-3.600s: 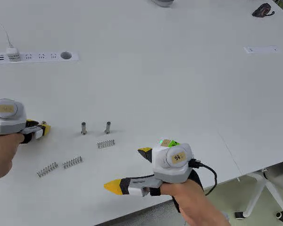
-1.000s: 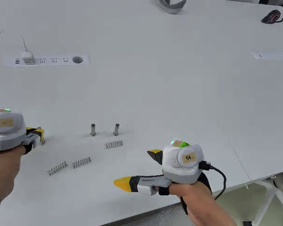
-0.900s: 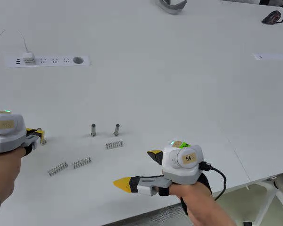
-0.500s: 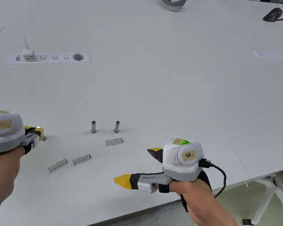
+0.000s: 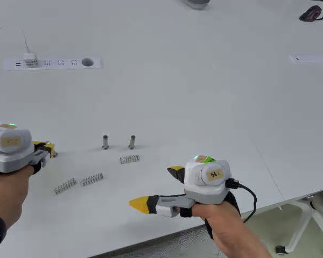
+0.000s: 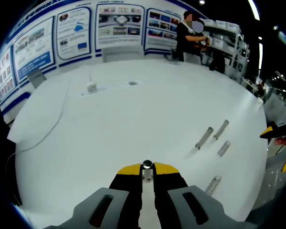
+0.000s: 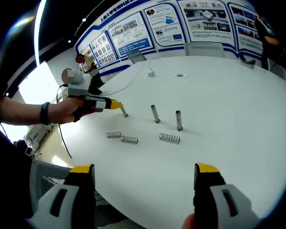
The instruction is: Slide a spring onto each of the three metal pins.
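Observation:
Two metal pins (image 5: pixel 105 142) (image 5: pixel 132 141) stand upright on the white table (image 5: pixel 204 97). A third pin (image 6: pixel 147 170) is clamped between the yellow tips of my left gripper (image 5: pixel 50 149), which is shut on it low over the table, left of the standing pins. One spring (image 5: pixel 130 159) lies just in front of the right-hand pin. Two more springs (image 5: pixel 92 179) (image 5: pixel 65 186) lie further to the front left. My right gripper (image 5: pixel 157 188) hovers at the table's near edge, open, with nothing between its jaws. In the right gripper view the left gripper (image 7: pixel 115 104) holds the pin (image 7: pixel 124 112) tilted.
A white power strip (image 5: pixel 51 63) with a plugged-in charger (image 5: pixel 28 56) lies at the back left. A small white plate (image 5: pixel 304 57) and a dark object (image 5: pixel 313 13) sit far right. The table's near edge runs just behind my right hand.
The head view has shifted a little. My left gripper, still shut on the pin, has edged slightly right toward the standing pins. The right gripper, pins and springs hold their places.

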`<act>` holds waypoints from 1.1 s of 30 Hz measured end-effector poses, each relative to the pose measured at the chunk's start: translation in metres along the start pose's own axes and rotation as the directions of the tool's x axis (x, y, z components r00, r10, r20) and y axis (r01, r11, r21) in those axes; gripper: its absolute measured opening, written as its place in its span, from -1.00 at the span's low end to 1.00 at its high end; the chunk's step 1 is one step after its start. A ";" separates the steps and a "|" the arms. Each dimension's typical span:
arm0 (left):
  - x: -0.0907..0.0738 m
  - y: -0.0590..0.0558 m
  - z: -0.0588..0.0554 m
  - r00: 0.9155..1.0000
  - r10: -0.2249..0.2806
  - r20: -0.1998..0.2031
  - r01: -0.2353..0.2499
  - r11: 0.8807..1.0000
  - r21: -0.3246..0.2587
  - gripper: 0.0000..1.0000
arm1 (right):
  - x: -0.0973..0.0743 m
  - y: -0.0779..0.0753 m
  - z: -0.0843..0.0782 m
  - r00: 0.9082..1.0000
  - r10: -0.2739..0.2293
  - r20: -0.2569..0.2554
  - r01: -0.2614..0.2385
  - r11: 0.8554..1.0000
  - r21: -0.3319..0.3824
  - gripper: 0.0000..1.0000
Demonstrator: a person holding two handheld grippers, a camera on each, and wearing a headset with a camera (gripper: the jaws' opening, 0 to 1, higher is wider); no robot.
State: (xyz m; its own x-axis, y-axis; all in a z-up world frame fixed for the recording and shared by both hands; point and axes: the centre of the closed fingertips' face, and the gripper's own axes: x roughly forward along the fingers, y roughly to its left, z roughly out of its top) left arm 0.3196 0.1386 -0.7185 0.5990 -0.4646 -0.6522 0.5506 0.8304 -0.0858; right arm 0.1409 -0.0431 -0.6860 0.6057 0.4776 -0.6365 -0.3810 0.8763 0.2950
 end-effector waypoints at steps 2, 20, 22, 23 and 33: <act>0.002 -0.003 0.001 1.000 -0.002 0.000 0.002 1.000 0.007 -0.86 | 0.000 0.000 0.000 1.000 -0.001 0.000 0.001 1.000 0.001 0.74; 0.002 -0.011 0.001 1.000 -0.004 0.001 0.004 0.997 0.071 -0.86 | 0.000 -0.001 0.000 1.000 -0.001 0.002 0.001 1.000 0.008 0.74; 0.002 -0.012 0.001 1.000 -0.004 0.000 0.004 0.997 0.077 -0.86 | 0.001 0.000 -0.001 1.000 0.000 0.000 0.000 1.000 0.007 0.74; 0.002 -0.011 0.001 1.000 -0.003 0.000 0.003 0.997 0.077 -0.86 | 0.001 0.000 -0.001 1.000 0.001 -0.001 -0.001 1.000 0.006 0.74; 0.002 -0.013 0.001 1.000 -0.003 -0.005 0.003 0.996 0.091 -0.85 | 0.001 0.000 -0.002 1.000 0.001 -0.003 -0.001 1.000 0.009 0.74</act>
State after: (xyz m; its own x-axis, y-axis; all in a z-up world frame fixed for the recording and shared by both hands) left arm 0.3141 0.1271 -0.7181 0.5944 -0.4654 -0.6559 0.6032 0.7974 -0.0192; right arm 0.1399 -0.0429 -0.6876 0.6032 0.4784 -0.6382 -0.3750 0.8763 0.3025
